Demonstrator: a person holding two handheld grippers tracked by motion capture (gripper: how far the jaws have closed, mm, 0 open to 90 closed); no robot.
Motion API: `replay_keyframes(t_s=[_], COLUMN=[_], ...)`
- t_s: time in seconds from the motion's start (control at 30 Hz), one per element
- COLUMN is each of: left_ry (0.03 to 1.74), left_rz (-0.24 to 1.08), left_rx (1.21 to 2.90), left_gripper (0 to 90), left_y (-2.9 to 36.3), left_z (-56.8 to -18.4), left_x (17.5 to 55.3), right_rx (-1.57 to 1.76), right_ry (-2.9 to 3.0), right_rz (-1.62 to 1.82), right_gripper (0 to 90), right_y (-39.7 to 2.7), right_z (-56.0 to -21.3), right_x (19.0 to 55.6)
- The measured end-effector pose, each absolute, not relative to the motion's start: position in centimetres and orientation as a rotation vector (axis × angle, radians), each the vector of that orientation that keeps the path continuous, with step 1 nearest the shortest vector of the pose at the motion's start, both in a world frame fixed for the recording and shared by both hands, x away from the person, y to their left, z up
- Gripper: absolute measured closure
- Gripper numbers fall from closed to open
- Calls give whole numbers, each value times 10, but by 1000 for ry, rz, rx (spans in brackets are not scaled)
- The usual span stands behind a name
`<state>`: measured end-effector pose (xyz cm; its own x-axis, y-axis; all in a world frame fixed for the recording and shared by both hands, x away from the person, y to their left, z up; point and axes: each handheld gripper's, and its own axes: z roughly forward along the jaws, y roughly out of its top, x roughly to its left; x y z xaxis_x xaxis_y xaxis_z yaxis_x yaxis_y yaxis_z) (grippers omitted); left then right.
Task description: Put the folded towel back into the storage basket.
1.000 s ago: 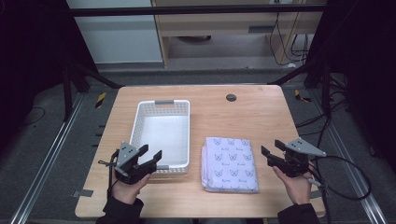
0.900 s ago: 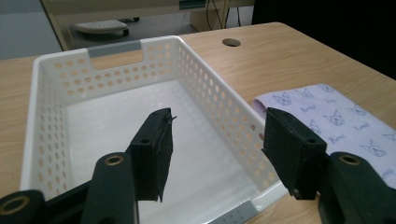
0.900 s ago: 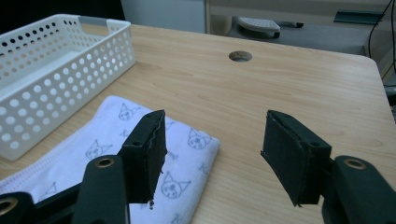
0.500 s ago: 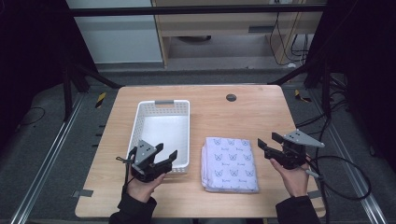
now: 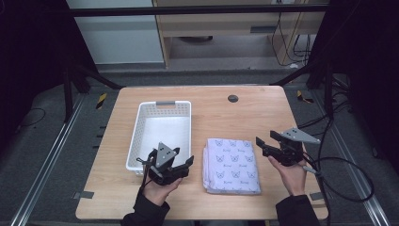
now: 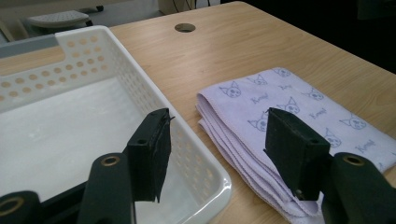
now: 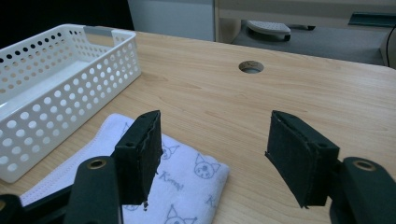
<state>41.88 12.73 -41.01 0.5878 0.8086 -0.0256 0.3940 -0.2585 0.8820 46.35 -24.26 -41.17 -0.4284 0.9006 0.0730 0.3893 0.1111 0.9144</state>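
Since a second ago, my left gripper [image 5: 181, 165] has slid right along the near edge of the white basket [image 5: 135, 141] toward the folded towel [image 5: 230, 165], and my right gripper [image 5: 266, 143] has edged left toward the same towel. Both sets of jaws have just been opening and stand wide, with nothing between them. My left claw hovers over the basket's near right corner; my right sits just off the towel's far right corner. Basket and towel lie side by side on the wooden table [image 5: 244, 113].
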Motion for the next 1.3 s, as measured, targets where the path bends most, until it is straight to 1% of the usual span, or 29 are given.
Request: replay_keyframes(t_s=[0.5,1.3], left_ry=[922,927], left_rz=[493,428], left_rx=[1959,2095], left_gripper=[394,383], left_y=[97,71], left_z=[-425,-460], left_x=[416,410], right_rx=[1248,1262], right_ry=[1915,1998], right_rz=[1296,1222], right_gripper=[334,334], right_y=[-234,-226], right_z=[-421,-441], right_x=[482,489])
